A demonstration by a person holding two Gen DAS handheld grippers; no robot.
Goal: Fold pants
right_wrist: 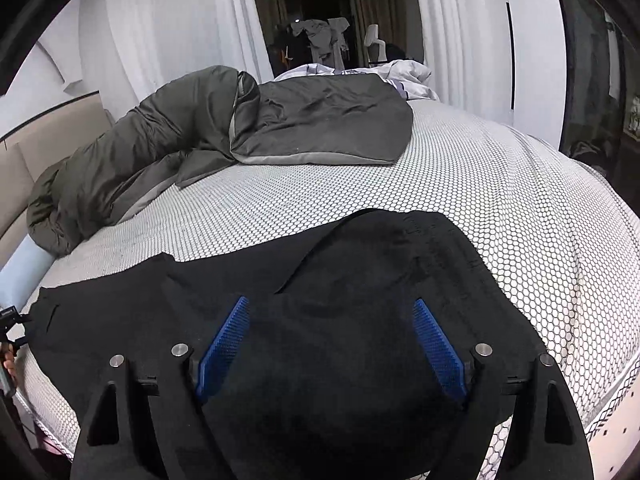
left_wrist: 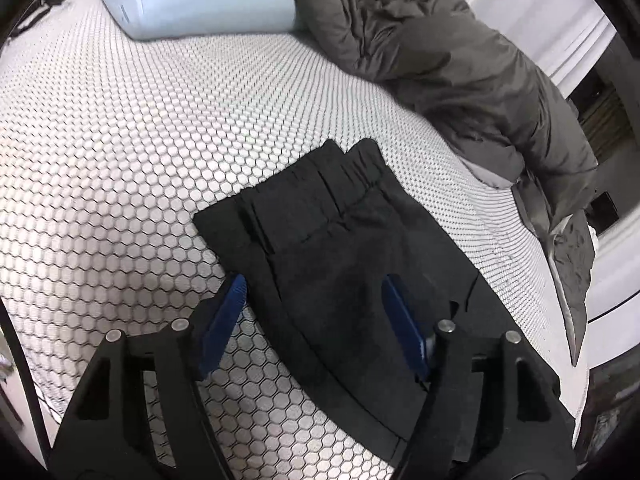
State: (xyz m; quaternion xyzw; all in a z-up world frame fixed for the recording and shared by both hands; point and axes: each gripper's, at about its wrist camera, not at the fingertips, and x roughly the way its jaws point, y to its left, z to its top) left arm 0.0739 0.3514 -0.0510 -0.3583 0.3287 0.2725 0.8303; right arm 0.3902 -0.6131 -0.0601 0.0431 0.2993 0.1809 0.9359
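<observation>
Black pants (left_wrist: 340, 248) lay flat on the honeycomb-patterned mattress (left_wrist: 120, 160), waistband toward the grey jacket (left_wrist: 460, 60), legs apparently doubled over once. Left gripper (left_wrist: 312, 292) hung spread over the near edge, grasping nothing; right gripper (right_wrist: 332, 320) likewise gaped above the dark cloth, empty. Risks, by judgement: pinching only the top layer and dragging the stack askew; snagging mattress cover along with fabric; uneven lifts leaving a crooked fold.
</observation>
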